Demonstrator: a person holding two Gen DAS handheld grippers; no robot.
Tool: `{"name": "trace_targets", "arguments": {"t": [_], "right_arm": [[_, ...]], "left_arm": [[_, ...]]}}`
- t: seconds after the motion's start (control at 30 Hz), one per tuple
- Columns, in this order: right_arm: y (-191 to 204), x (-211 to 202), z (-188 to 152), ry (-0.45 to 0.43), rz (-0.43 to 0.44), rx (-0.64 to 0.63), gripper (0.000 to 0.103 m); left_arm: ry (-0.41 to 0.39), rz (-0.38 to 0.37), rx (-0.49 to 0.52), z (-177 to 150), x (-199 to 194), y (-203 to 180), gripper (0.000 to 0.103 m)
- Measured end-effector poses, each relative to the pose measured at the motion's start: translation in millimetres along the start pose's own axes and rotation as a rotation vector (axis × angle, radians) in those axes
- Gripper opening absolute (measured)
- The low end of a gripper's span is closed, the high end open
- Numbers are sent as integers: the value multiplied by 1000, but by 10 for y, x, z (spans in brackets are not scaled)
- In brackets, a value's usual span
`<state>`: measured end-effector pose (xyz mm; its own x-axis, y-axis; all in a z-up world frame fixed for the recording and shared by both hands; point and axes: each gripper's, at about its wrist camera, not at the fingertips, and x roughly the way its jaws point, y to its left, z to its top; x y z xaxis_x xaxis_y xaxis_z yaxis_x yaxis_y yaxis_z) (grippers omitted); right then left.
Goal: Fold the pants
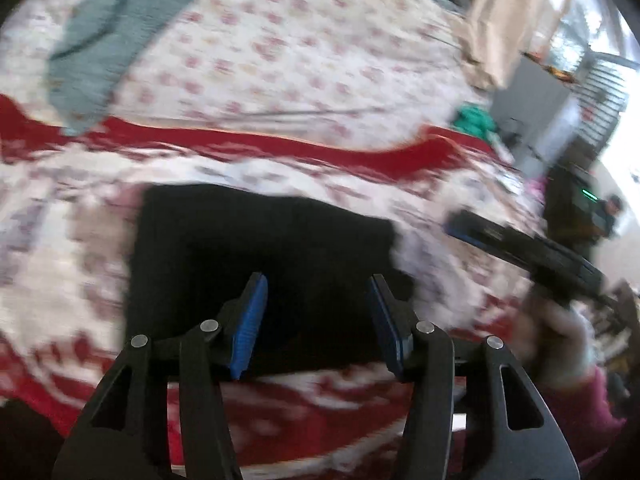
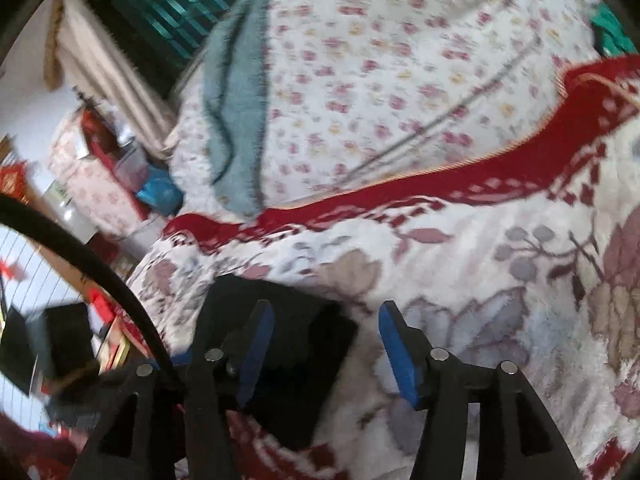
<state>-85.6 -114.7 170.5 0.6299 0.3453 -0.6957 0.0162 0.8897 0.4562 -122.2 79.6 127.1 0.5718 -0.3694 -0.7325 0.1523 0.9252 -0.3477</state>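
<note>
Jaws spread wide and empty on both left gripper (image 1: 318, 320) and right gripper (image 2: 326, 350), poised over black pants (image 1: 256, 264) lying as a compact folded block on floral blanket (image 2: 500, 280), below its red band; likely soft, light, limp, best pinched at an edge.

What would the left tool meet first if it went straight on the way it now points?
Probably the black pants, lying folded on the floral blanket. The left tool is open and points at them, with nothing visible between. Blur makes the depth unclear.
</note>
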Motion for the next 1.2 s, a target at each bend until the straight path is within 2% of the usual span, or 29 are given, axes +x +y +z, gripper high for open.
{"name": "trace_targets", "arguments": {"t": [0.1,0.2,0.4,0.57,0.67,0.73,0.87,0.97,1.03,1.07,1.1,1.2], "right_arm": [[244,109,-38,21,48,-47,58],[524,299,-76,58,68,-132,58],[815,606,-242,149,29,-271,58],[788,572,-331,158,-53,-315,58],[760,651,-510,264,-90,-360,58],[733,668,-656,294,-95,-383,58],[645,540,-653,266,-55,-321,58],[536,376,-526,189,-22,-234,58],[387,276,-444,125,-11,-144,70],[302,259,-415,107,1,-98,82],[175,269,-405,103,17,-29,85],[-33,391,-442,144,40,95,85]], "left_arm": [[-19,101,-35,53,3,244,50],[-3,145,-78,38,64,442,50],[0,160,-114,10,104,575,50],[-2,172,-113,34,124,631,50],[13,170,-128,12,169,681,50],[24,174,-138,-7,199,711,50],[22,189,-135,-26,213,745,50],[16,181,-140,-16,198,793,50],[12,185,-139,-1,202,822,50],[18,189,-136,9,221,843,50],[23,194,-135,14,238,858,50],[31,194,-132,16,282,903,53]]}}
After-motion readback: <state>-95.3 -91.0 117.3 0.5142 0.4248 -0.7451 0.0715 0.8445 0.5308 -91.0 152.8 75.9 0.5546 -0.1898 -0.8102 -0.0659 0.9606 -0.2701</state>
